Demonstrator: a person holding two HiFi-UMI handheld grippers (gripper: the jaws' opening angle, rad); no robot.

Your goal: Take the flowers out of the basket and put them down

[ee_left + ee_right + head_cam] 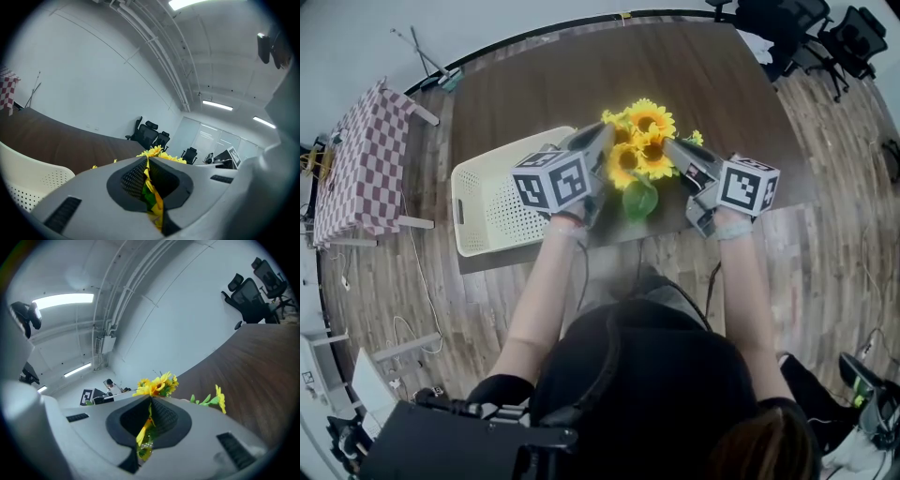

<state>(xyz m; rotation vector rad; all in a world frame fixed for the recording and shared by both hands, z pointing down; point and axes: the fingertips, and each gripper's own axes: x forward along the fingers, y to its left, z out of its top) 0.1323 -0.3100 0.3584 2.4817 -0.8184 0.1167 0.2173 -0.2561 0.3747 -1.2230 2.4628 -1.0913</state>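
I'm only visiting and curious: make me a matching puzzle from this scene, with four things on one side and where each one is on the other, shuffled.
Things:
1. yellow sunflower bunch
2. cream perforated plastic basket
3. red-and-white checked cloth
4. black office chairs

Places:
A. top right corner of the head view
B. pinched by the left gripper and the right gripper
C. on the brown table, left of the bunch
D. far left edge of the head view

Pairs: 1-B, 2-C, 3-D, 4-A
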